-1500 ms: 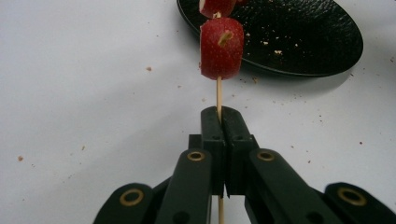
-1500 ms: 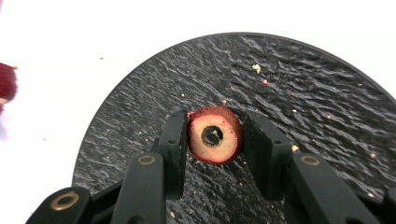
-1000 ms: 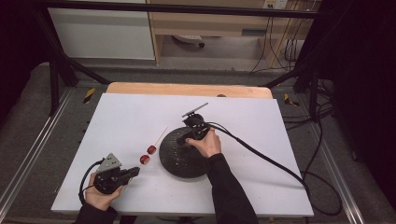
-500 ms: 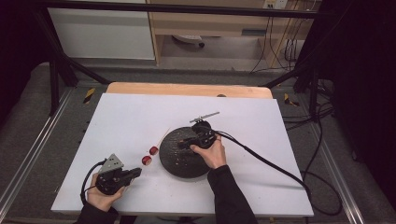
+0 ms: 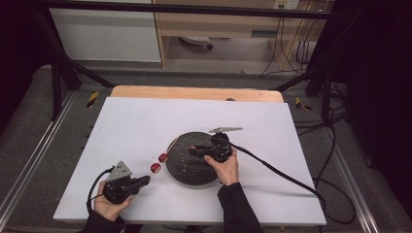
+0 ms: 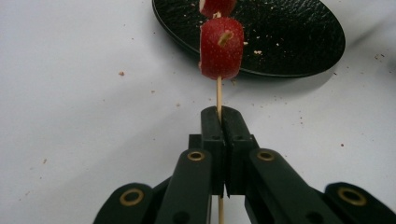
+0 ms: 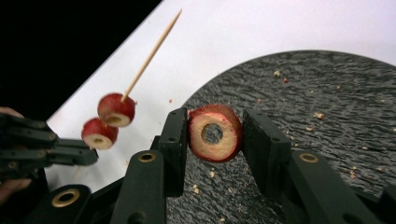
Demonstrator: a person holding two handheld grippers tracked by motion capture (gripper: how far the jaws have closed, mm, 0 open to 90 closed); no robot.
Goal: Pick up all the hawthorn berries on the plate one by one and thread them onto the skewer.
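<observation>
Our left tongs (image 6: 219,116) clamp the skewer (image 6: 218,95) near the desk's (image 5: 145,121) front-left corner, two fruit pieces (image 5: 156,168) threaded. Our right tongs (image 7: 214,135) grip a cored fruit ring (image 7: 215,133) over the black plate (image 5: 187,170) mid-desk. We see bare desk toward the far edge.

Left gripper (image 5: 142,180) sits low by the person's side, jaws clamped tight; right gripper (image 5: 193,150) reaches leftward, jaws nearly closed too.

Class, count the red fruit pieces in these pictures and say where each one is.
3. Two sit threaded on the skewer held by the left gripper; one cored piece sits between the right gripper jaws above the black plate.
</observation>
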